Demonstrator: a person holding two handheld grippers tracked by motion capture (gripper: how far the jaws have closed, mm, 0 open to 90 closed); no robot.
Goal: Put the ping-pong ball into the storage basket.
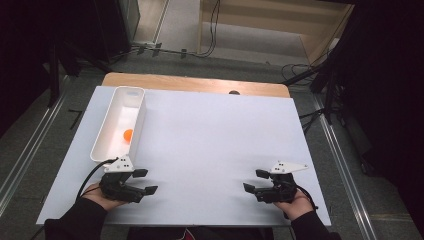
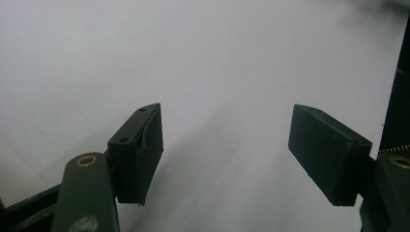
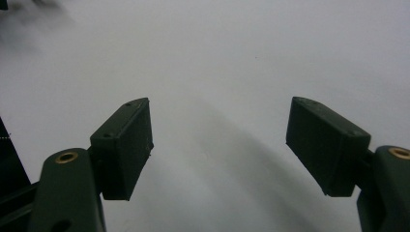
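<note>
A small orange ball (image 1: 128, 134) lies inside a long white bin (image 1: 107, 130) on the left side of the white table sheet (image 1: 210, 135). My left gripper (image 1: 144, 182) rests near the front left edge, just below the bin, held in a hand, its jaws wide apart with nothing between them (image 2: 227, 154). My right gripper (image 1: 255, 181) sits near the front right edge, also open and empty (image 3: 220, 145), with its jaws pointing left toward the middle.
A wooden board edge (image 1: 195, 82) shows beyond the white sheet. Cables (image 1: 300, 75) and dark stands surround the table on the floor. Metal rails (image 1: 345, 165) run along both sides.
</note>
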